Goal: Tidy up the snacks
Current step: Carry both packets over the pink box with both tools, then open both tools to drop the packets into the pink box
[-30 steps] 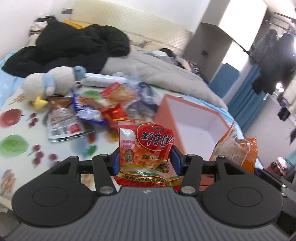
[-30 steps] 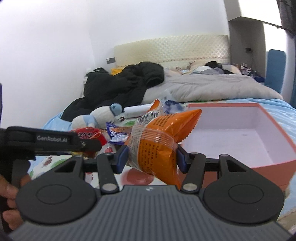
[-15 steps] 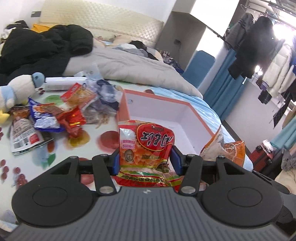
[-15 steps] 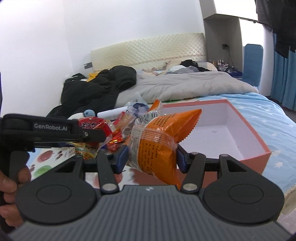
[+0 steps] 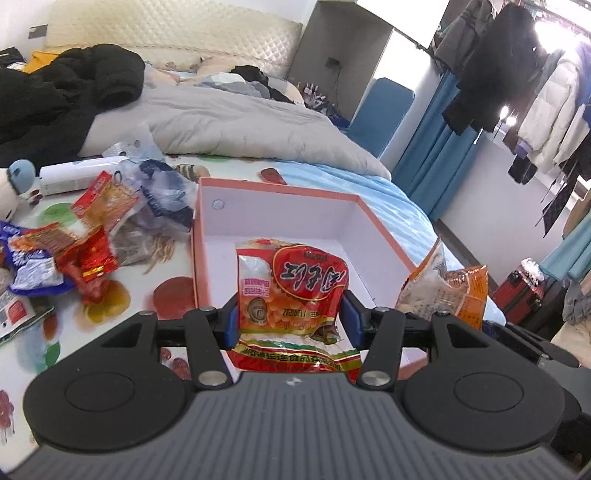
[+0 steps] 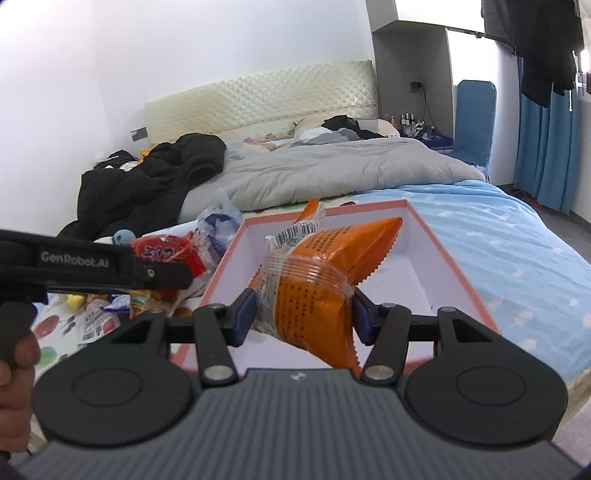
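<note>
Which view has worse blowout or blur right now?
Left wrist view: window at the top right is blown out, hanging coats silhouetted; red snack bag sharp. Right wrist view: evenly lit, orange snack bag sharp, mild glare on its clear wrap. Both show fisheye bending at the edges.

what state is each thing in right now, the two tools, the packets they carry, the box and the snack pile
left tool: shut on red packet
red packet: held upright, in front of the box
right tool: shut on orange packet
orange packet: held, tilted
box: open, no lid on it, no snack seen inside
snack pile: loose on the sheet left of the box
</note>
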Tool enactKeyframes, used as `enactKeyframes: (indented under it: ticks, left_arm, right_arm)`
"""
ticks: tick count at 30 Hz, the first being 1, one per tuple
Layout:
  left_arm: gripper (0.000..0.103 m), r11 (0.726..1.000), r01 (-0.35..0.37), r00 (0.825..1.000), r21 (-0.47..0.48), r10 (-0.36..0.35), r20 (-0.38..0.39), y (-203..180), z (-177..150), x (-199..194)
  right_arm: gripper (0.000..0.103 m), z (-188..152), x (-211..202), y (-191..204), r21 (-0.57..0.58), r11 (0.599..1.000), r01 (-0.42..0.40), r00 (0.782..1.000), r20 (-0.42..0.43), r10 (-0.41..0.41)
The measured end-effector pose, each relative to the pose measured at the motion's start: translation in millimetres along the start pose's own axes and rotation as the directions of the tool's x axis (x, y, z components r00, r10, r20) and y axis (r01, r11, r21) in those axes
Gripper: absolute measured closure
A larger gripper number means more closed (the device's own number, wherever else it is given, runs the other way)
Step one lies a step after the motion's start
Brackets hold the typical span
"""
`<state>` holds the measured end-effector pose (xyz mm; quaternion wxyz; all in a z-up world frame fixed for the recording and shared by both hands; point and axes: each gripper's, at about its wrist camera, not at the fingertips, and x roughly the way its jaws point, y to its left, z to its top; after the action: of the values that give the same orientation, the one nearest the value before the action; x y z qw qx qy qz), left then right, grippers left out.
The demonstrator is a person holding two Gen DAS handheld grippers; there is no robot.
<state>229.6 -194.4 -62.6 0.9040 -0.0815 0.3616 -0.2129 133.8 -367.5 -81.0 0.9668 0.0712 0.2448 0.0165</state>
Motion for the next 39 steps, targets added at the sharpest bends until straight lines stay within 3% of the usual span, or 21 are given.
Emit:
enactKeyframes:
  ticks: [9, 17, 22, 24, 25, 39]
  left_arm:
    - [0.044, 1.000, -0.007, 0.994, 0.022, 0.009, -0.109, -7, 11, 58]
    - [0.043, 1.000, -0.029, 0.989, 0.007, 0.030, -0.146, 1, 10, 79]
    - [0.028, 0.999, -0.033, 0.987, 0.000, 0.032, -0.159, 3, 11, 85]
    - [0.021, 0.999, -0.045, 0.987, -0.002, 0.044, -0.157, 4, 10, 83]
    - [0.020, 0.998, -0.056, 0.986, 0.001, 0.056, -0.155, 4, 10, 82]
    - [0.020, 0.997, -0.041, 0.998, 0.067, 0.043, -0.042, -7, 5, 7]
  right_arm:
    - [0.045, 5, 39, -34, 0.006, 1.000, 0.026, 0.996, -0.090, -0.025]
    - [0.045, -4, 64, -39, 0.006, 1.000, 0.017, 0.988, -0.154, -0.015]
    - [0.040, -7, 71, -44, 0.017, 1.000, 0.020, 0.985, -0.172, -0.017]
    - [0.019, -7, 74, -46, 0.032, 0.999, 0.029, 0.983, -0.181, -0.023]
    - [0.016, -8, 75, -47, 0.041, 0.999, 0.030, 0.983, -0.182, -0.022]
    - [0.015, -5, 31, -33, 0.063, 0.998, 0.021, 0.995, -0.096, -0.015]
